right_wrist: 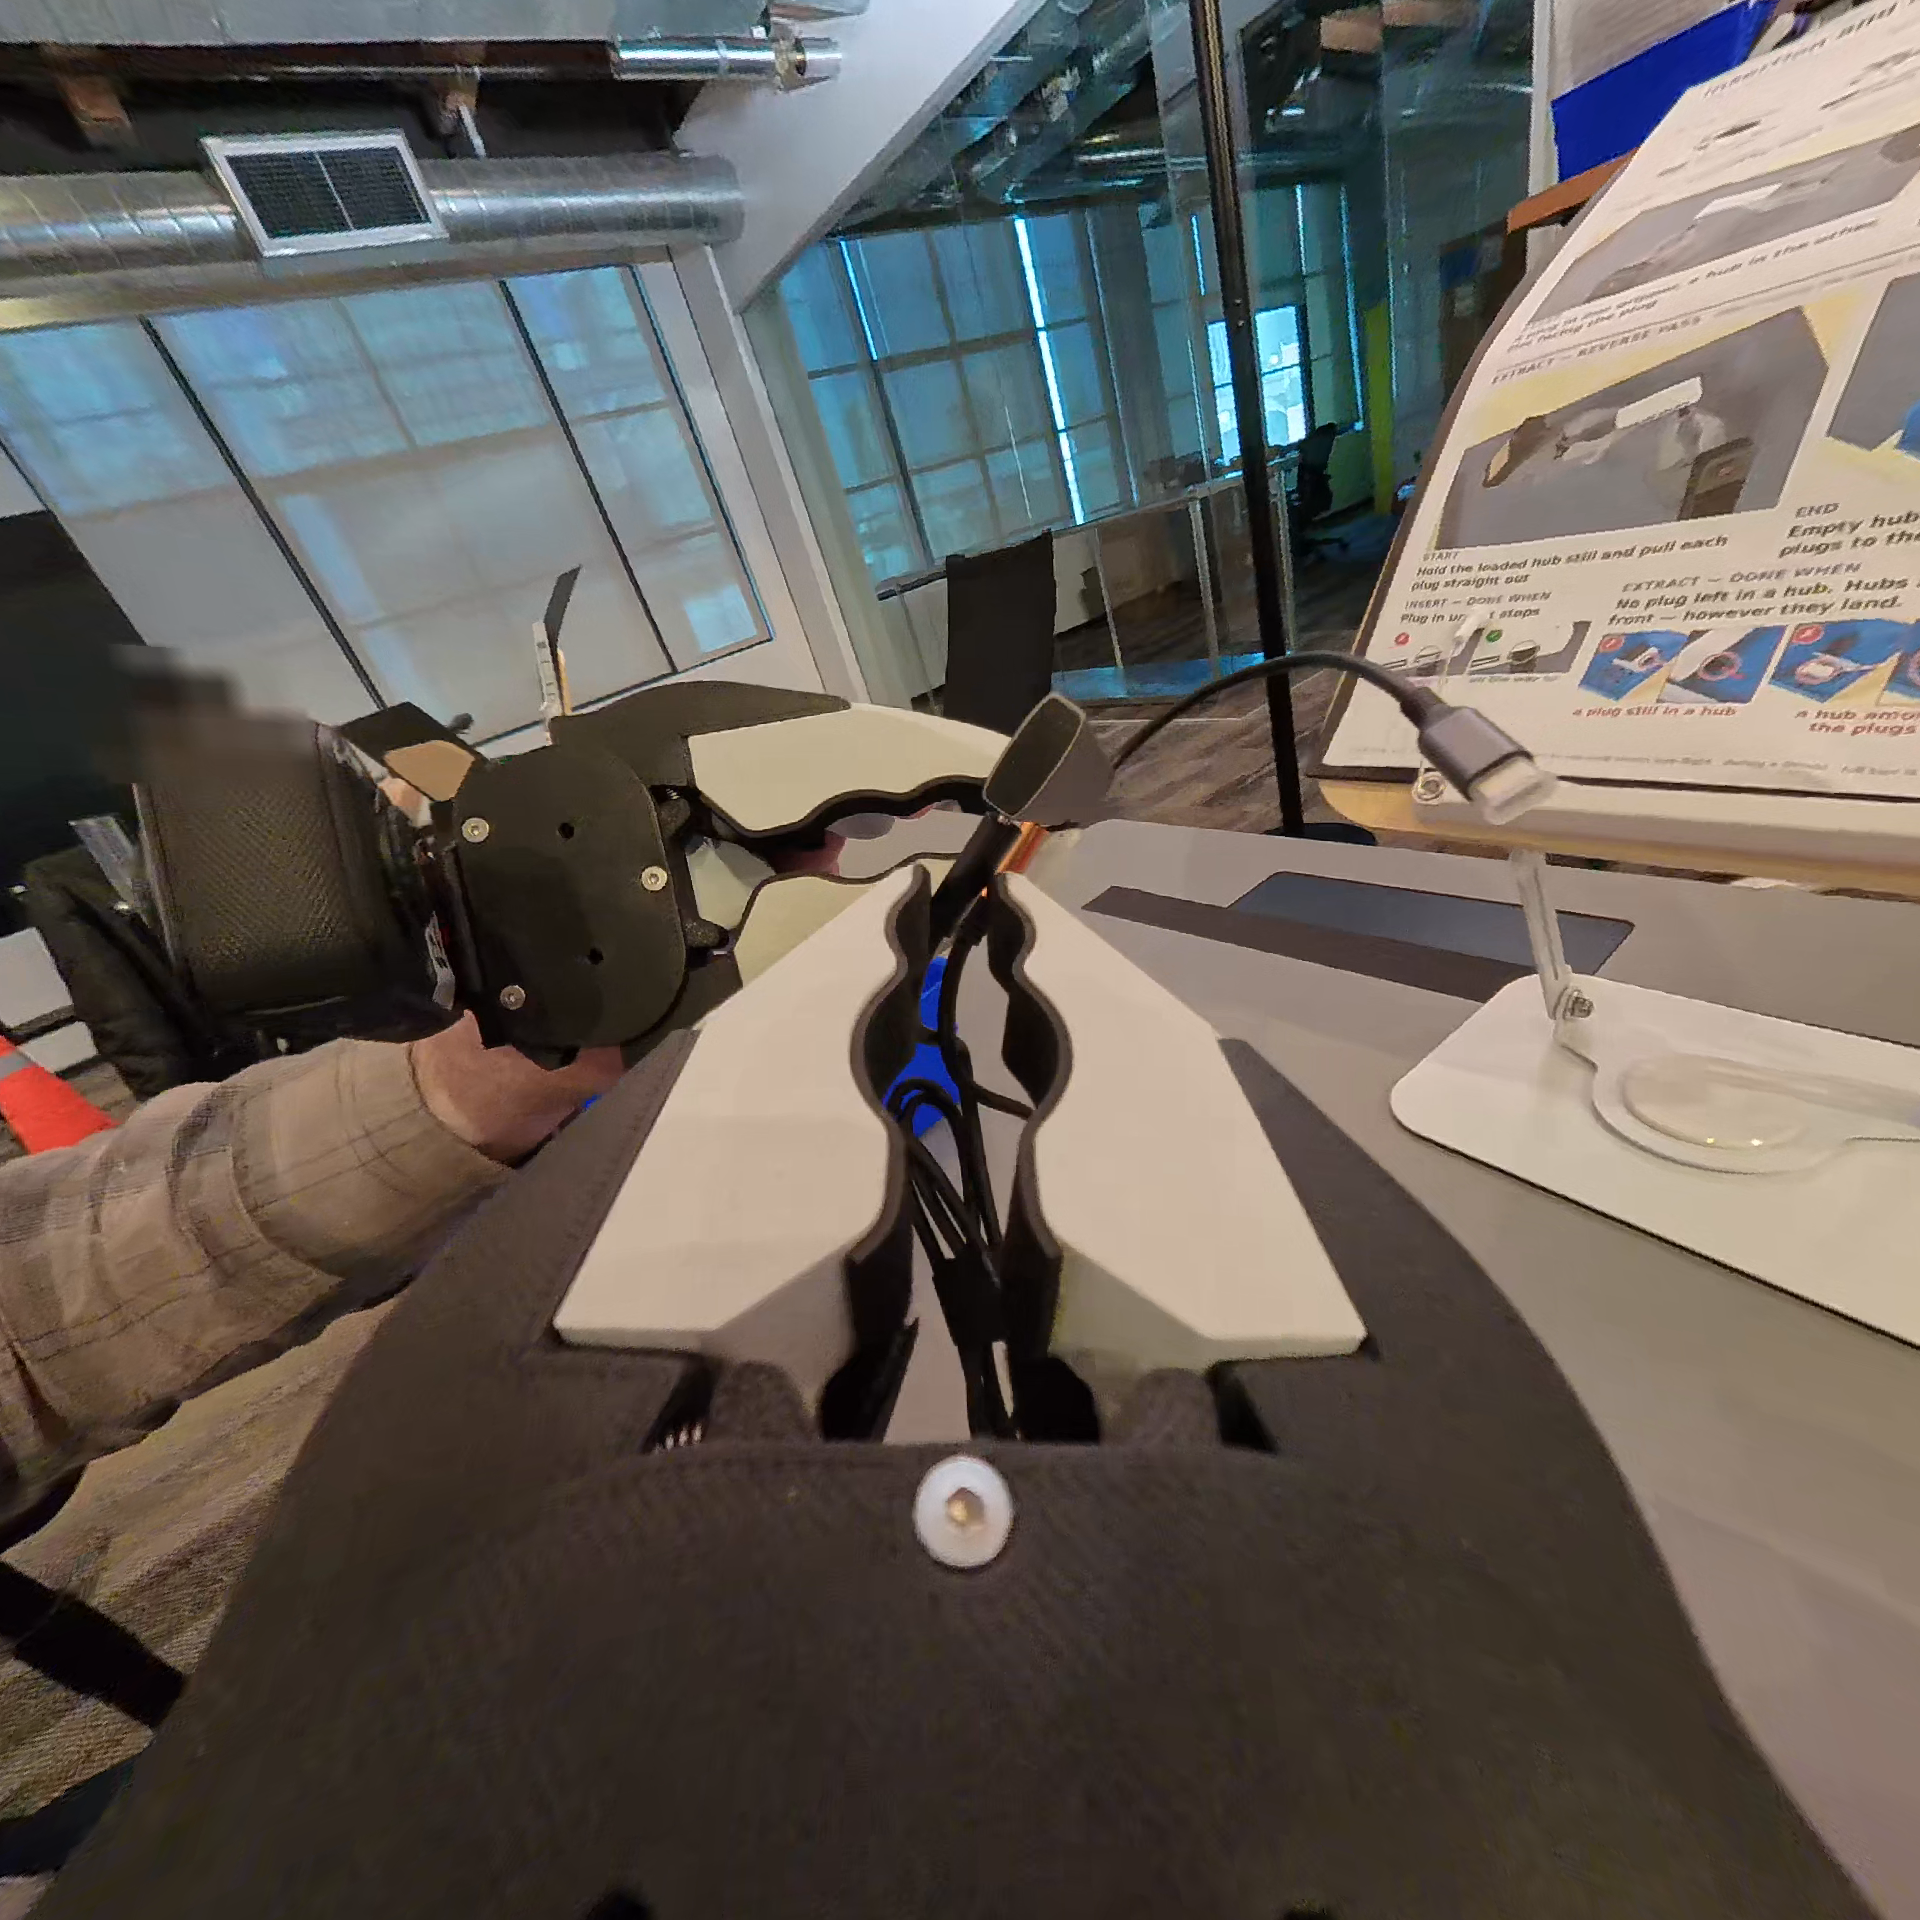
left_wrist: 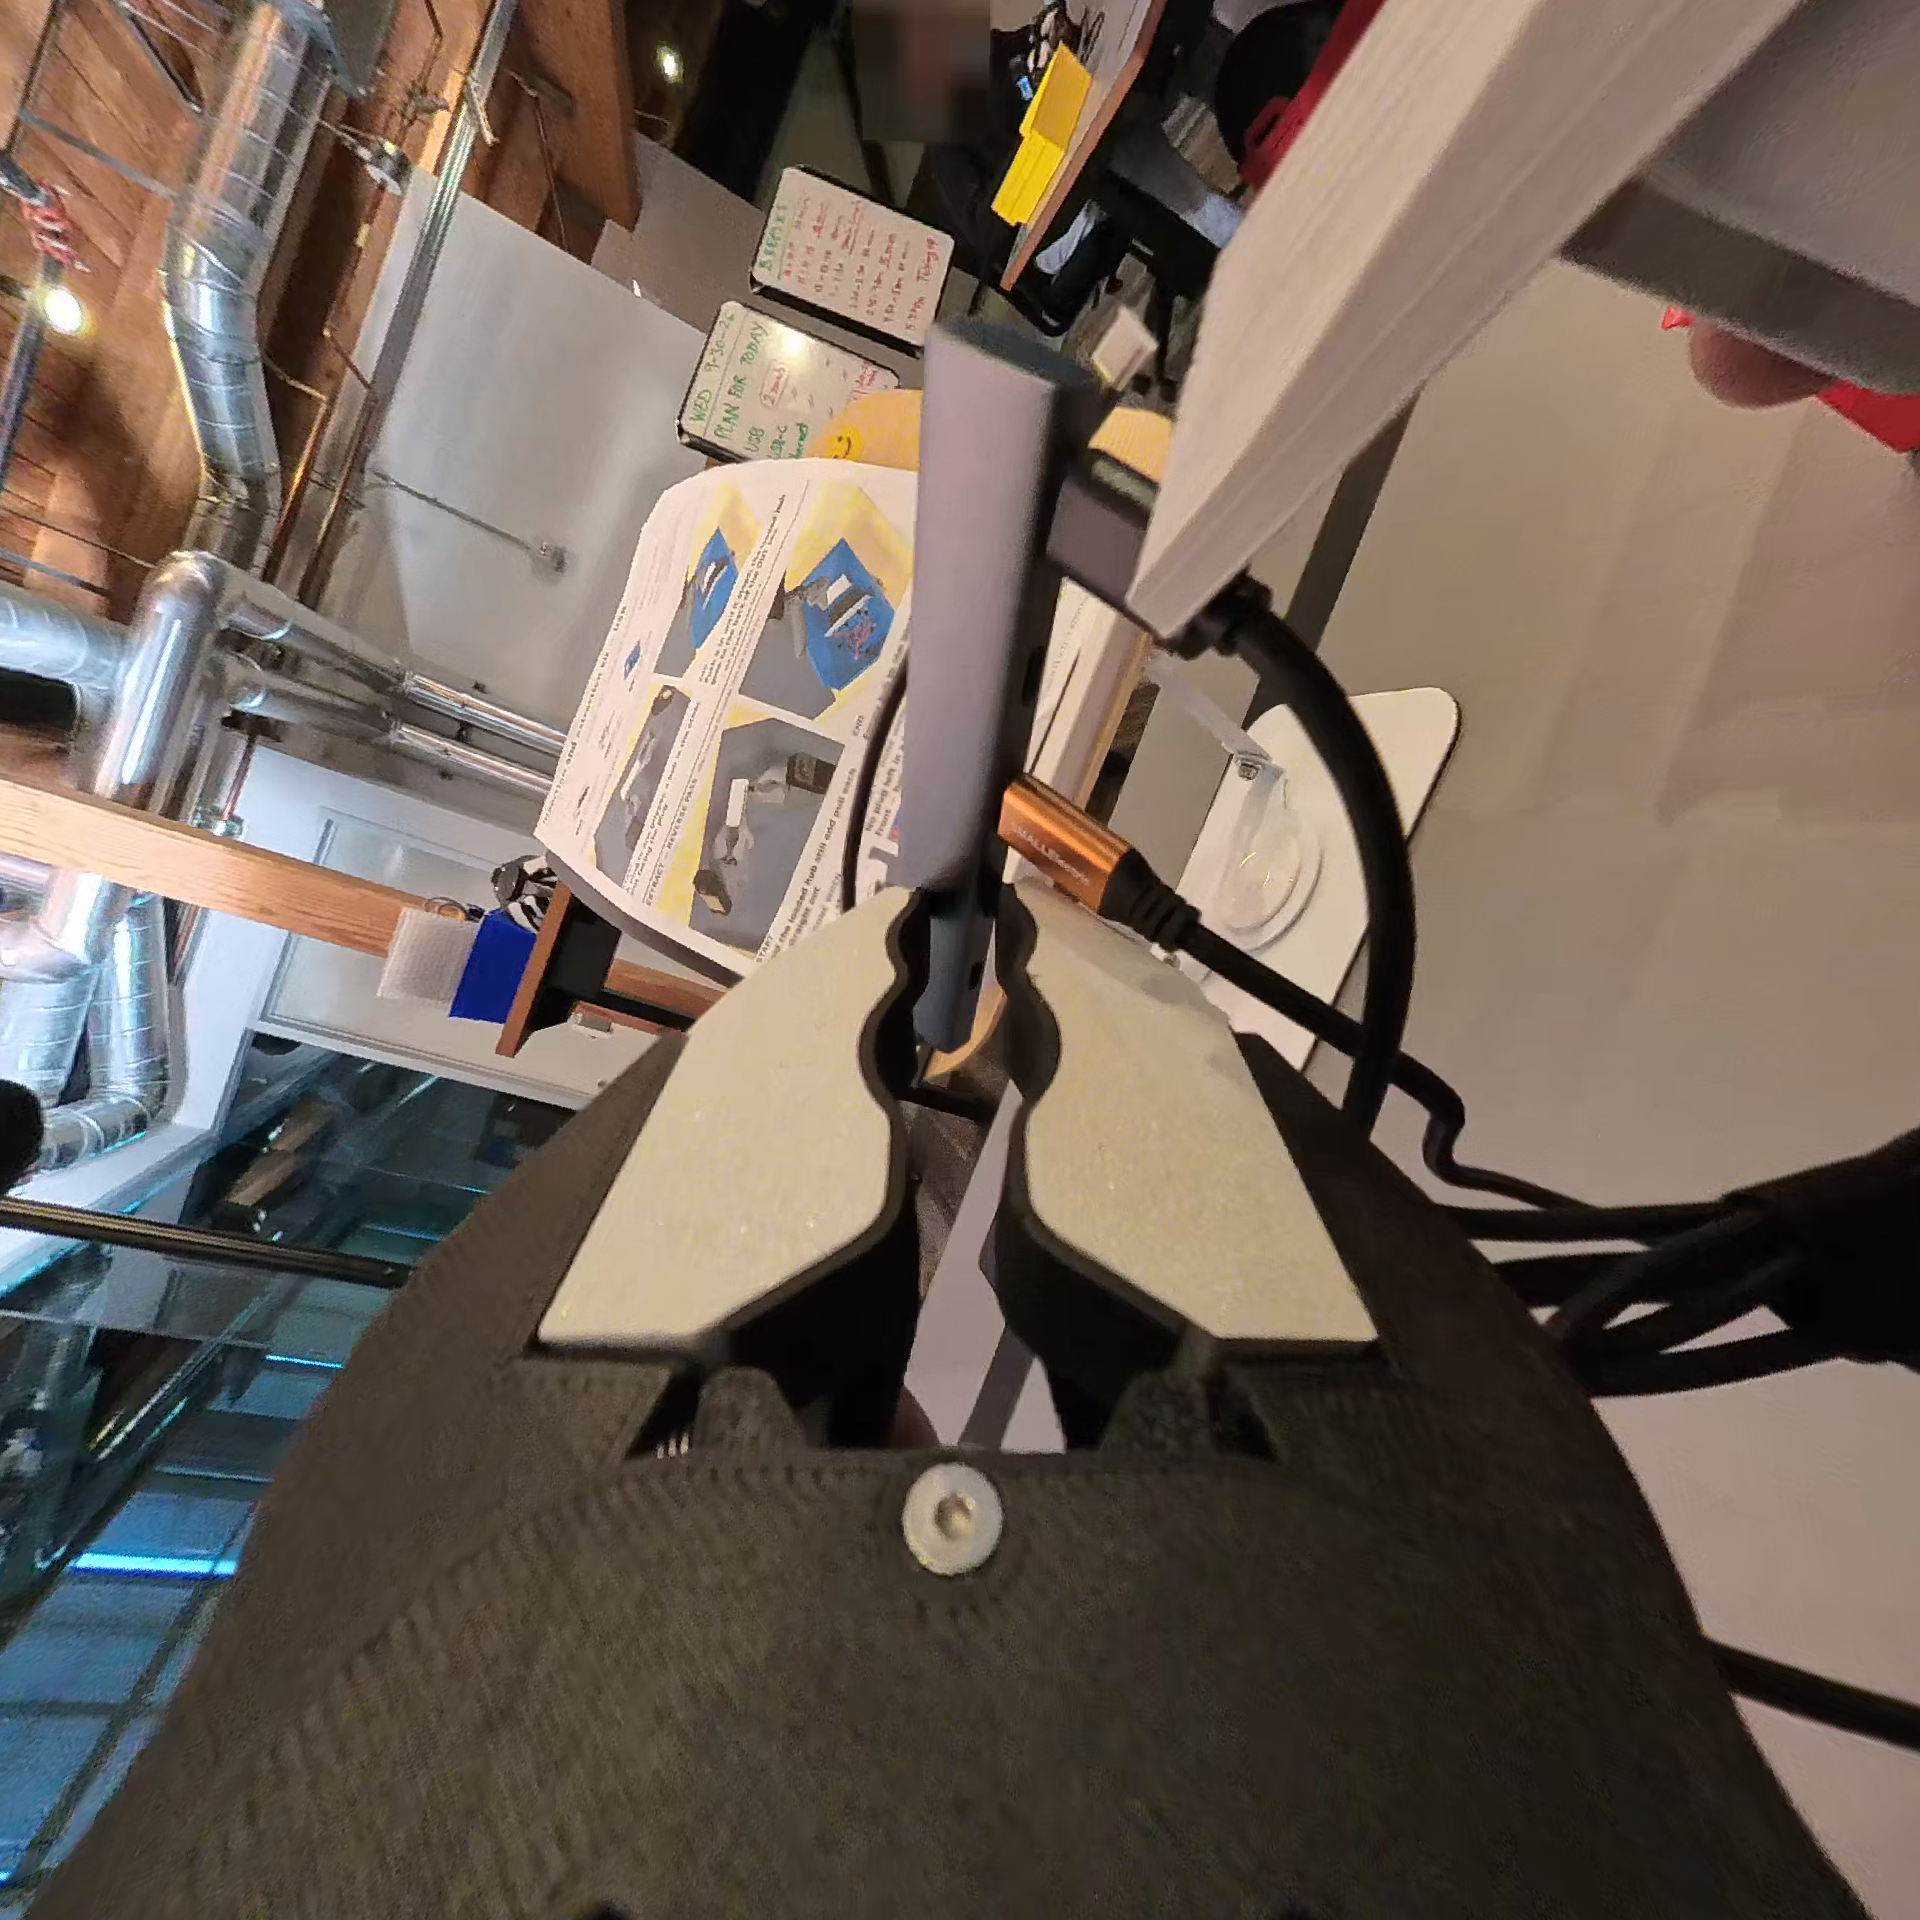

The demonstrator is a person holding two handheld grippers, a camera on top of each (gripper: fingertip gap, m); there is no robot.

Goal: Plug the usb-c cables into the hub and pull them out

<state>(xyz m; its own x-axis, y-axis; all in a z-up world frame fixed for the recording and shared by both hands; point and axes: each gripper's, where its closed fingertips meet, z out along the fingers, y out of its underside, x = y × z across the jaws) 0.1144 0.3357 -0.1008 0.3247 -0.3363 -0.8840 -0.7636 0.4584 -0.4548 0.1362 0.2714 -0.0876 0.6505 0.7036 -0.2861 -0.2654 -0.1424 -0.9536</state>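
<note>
Between the pale fingers of the left tongs sits a slim grey hub, clamped near one end and reaching away from the camera. A copper-sleeved plug with a black cable stands in the side of the hub just beyond the fingertips, while a second dark plug on another black cable enters farther along, partly hidden by a finger of the other tool. In the right wrist view, the right tongs are pinched onto the black strain relief of the copper-sleeved plug, whose tip meets the end of the hub; black cable runs back through the gap between the fingers, over something blue that I cannot make out. The left tongs come in from the left side of that view, held by a hand in a plaid sleeve. A short grey lead curves off the hub and ends in a loose silver-grey connector, hanging free in the air. Behind it, a printed instruction sheet leans on a white stand set on the grey worktop. Glass partitions and silver ducting fill the background.
</note>
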